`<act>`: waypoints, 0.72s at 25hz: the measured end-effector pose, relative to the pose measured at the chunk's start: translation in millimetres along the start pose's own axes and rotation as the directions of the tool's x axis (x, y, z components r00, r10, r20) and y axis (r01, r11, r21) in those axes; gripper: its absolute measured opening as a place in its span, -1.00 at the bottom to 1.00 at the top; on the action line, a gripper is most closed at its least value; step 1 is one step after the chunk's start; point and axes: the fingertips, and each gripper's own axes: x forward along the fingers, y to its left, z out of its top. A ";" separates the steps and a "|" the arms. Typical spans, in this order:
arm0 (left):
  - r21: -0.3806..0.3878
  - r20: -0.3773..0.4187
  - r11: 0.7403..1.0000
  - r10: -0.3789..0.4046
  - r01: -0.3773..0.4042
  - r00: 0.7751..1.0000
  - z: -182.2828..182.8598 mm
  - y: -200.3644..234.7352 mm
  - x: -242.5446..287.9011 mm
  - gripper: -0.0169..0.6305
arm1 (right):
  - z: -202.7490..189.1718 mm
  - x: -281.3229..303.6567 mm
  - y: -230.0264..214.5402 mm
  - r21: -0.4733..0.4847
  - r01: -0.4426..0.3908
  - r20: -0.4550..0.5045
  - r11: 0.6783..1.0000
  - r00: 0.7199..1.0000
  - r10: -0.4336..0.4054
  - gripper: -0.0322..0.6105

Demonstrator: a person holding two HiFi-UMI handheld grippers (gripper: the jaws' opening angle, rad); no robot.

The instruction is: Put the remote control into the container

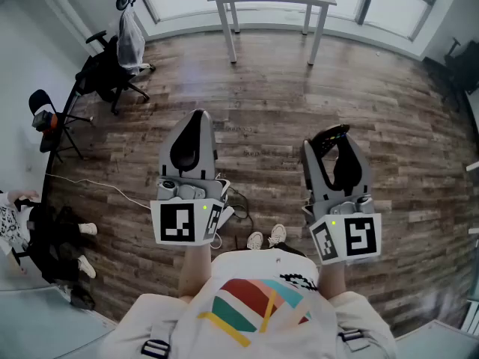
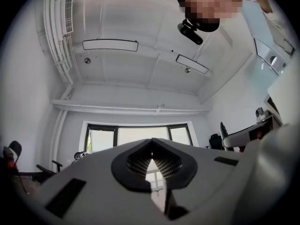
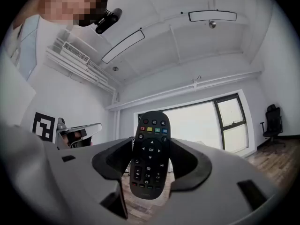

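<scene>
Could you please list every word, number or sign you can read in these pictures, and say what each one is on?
"OK": on the round centre key of the remote control, clamped between the jaws of the right gripper.
The remote's other key marks: too small to read for sure.
Marker cubes: black-and-white coded squares, no words.
Shirt: coloured print, no lettering readable.
No other text is visible.
</scene>
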 end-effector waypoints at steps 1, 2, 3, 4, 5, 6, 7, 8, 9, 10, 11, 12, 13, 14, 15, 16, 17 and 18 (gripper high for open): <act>0.001 0.001 1.000 0.000 0.000 1.000 -0.9 -0.7 1.2 -0.93 | -0.5 0.4 -1.3 0.002 0.001 0.003 1.000 1.000 -0.001 -0.12; 0.002 0.001 1.000 -0.001 0.001 1.000 -1.7 -1.4 2.3 -0.93 | -1.1 0.7 -2.5 0.004 0.002 0.006 1.000 1.000 -0.002 -0.12; 0.004 0.000 1.000 -0.001 0.001 1.000 -2.5 -2.1 3.1 -0.93 | -1.6 0.7 -3.5 0.006 0.003 0.008 1.000 1.000 -0.003 -0.12; 0.006 -0.002 1.000 -0.002 0.002 1.000 -3.2 -2.9 3.7 -0.93 | -2.0 0.6 -4.5 0.008 0.004 0.009 1.000 1.000 -0.004 -0.12; 0.008 -0.004 1.000 -0.003 0.003 1.000 -3.6 -3.5 4.2 -0.93 | -2.2 0.5 -5.5 0.008 0.005 0.010 1.000 1.000 -0.005 -0.12; 0.011 -0.006 1.000 -0.003 0.003 1.000 -3.6 -4.1 4.6 -0.93 | -2.1 0.6 -6.6 0.009 0.006 0.010 1.000 1.000 -0.006 -0.12; 0.012 -0.007 1.000 -0.002 0.002 1.000 -3.5 -4.6 5.1 -0.93 | -1.9 0.9 -7.9 0.010 0.006 0.010 1.000 1.000 -0.006 -0.12; 0.014 -0.009 1.000 -0.001 0.001 1.000 -3.7 -5.0 5.6 -0.93 | -1.9 1.4 -9.4 0.010 0.006 0.010 1.000 1.000 -0.006 -0.12; 0.015 -0.012 1.000 0.001 -0.001 1.000 -4.4 -5.7 6.4 -0.93 | -2.1 1.9 -11.2 0.009 0.006 0.010 1.000 1.000 -0.006 -0.12; 0.017 -0.016 1.000 0.003 -0.002 1.000 -5.4 -6.8 7.4 -0.93 | -2.8 2.2 -13.4 0.008 0.006 0.009 1.000 1.000 -0.006 -0.12; 0.018 -0.020 1.000 0.004 -0.004 1.000 -6.7 -8.2 8.7 -0.93 | -3.6 2.3 -15.9 0.006 0.007 0.007 1.000 1.000 -0.007 -0.12; 0.018 -0.025 1.000 0.005 -0.004 1.000 -8.2 -9.5 10.1 -0.93 | -4.3 2.3 -18.3 0.005 0.008 0.007 1.000 1.000 -0.008 -0.12; 0.018 -0.029 1.000 0.005 -0.005 1.000 -10.0 -10.5 11.6 -0.93 | -4.6 2.6 -20.6 0.008 0.010 0.009 1.000 1.000 -0.010 -0.12; 0.017 -0.033 1.000 0.005 -0.004 0.999 -11.6 -11.0 13.4 -0.93 | -4.5 3.1 -23.0 0.014 0.012 0.014 1.000 1.000 -0.012 -0.12; 0.016 -0.036 1.000 0.005 -0.004 0.999 -13.1 -11.3 15.6 -0.93 | -3.8 4.0 -25.7 0.024 0.014 0.020 1.000 1.000 -0.014 -0.12; 0.016 -0.037 1.000 0.005 -0.005 0.999 -14.4 -11.7 18.4 -0.93 | -2.9 5.1 -28.9 0.033 0.013 0.026 0.999 1.000 -0.014 -0.12; 0.017 -0.037 1.000 0.005 -0.005 0.999 -15.8 -12.5 21.6 -0.93 | -2.0 6.1 -32.5 0.037 0.012 0.030 0.999 0.999 -0.013 -0.12; 0.019 -0.036 1.000 0.004 -0.004 0.999 -17.4 -13.7 25.1 -0.93 | -1.4 6.9 -36.8 0.035 0.012 0.032 0.999 0.999 -0.013 -0.12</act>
